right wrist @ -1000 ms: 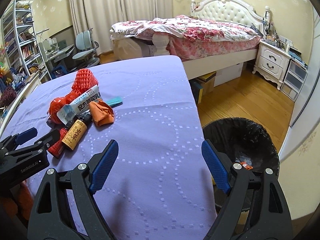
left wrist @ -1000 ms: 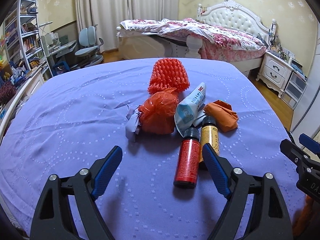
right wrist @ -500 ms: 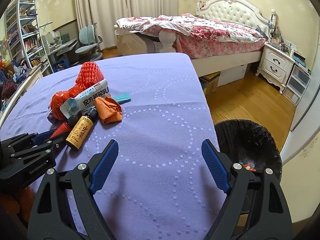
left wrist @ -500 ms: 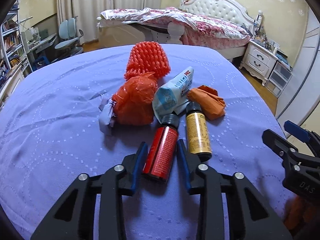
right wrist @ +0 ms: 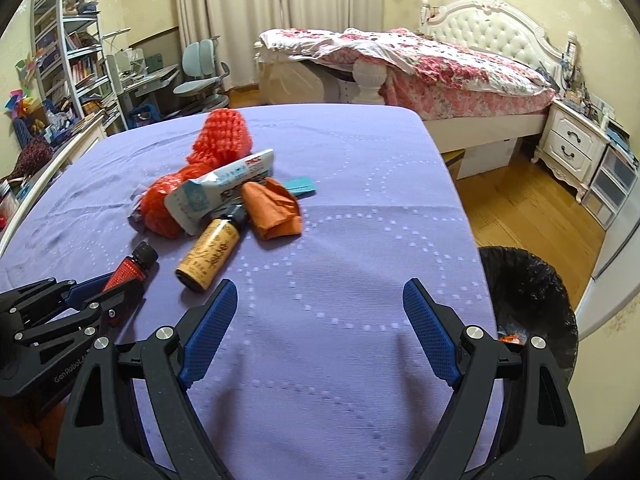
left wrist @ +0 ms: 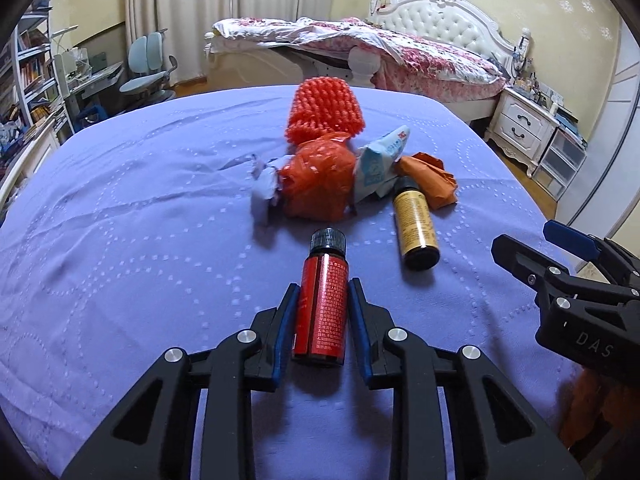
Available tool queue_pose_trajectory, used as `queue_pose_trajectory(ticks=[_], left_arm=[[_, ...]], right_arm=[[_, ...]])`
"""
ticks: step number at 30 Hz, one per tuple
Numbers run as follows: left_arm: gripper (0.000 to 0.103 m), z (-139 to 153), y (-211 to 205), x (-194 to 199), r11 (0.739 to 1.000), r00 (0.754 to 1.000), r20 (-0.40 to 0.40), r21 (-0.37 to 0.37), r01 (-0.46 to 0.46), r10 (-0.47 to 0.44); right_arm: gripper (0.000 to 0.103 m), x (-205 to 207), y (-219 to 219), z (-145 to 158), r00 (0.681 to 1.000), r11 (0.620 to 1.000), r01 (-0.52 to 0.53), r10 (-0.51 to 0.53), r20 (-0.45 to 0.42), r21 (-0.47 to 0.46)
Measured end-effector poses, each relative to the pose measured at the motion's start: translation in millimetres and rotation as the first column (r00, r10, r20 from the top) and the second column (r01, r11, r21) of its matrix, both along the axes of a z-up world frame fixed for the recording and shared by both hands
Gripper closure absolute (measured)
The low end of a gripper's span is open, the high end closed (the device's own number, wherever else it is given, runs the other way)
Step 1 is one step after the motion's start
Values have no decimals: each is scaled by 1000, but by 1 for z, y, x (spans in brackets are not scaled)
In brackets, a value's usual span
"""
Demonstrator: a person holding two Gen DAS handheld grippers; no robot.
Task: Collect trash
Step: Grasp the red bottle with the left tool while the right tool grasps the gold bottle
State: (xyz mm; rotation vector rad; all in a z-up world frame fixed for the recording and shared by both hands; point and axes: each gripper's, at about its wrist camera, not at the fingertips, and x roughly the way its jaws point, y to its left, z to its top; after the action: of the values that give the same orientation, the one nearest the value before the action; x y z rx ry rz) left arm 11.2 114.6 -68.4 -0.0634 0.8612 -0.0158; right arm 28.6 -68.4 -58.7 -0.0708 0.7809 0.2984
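Note:
My left gripper (left wrist: 323, 296) is shut on a small red bottle (left wrist: 323, 300) with a black cap, pulled a little away from the trash pile on the purple cloth. The pile holds a yellow bottle (left wrist: 414, 228), a red plastic bag (left wrist: 316, 188), a red foam net (left wrist: 325, 110), a white-blue packet (left wrist: 378, 166) and orange crumpled paper (left wrist: 430, 180). In the right wrist view the red bottle (right wrist: 130, 270) sits in the left gripper (right wrist: 116, 292) at the left edge. My right gripper (right wrist: 318, 312) stands open over bare cloth, right of the yellow bottle (right wrist: 210, 254).
A black-lined trash bin (right wrist: 528, 308) stands on the wood floor beside the table's right edge. The purple-covered table (right wrist: 360, 240) drops off at right. A bed (right wrist: 440, 64), a nightstand (right wrist: 574, 148), a desk chair (right wrist: 200, 76) and shelves (right wrist: 64, 48) lie beyond.
My left gripper closed onto the red bottle and drew it back out of the pile. The right gripper shifted left toward the pile, still open.

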Motion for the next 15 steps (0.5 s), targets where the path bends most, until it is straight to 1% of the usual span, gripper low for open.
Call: queue_pose_trajectory(ticks=[8,12,15], left_arm=[[75,1,27,-3,997,998,11,20,-69,69],[75,0,44,-2,994,994,11,19,-106,106],[75,1,57,1,991,991,14,19,-134,134]], right_arm=[[22,-1,25,-1,998,998,-53,53,-17,18],[27,1,37,-2,996,997,-75,76,-37,31],[28,1,46,-3,995,996,-87,89,-41,31]])
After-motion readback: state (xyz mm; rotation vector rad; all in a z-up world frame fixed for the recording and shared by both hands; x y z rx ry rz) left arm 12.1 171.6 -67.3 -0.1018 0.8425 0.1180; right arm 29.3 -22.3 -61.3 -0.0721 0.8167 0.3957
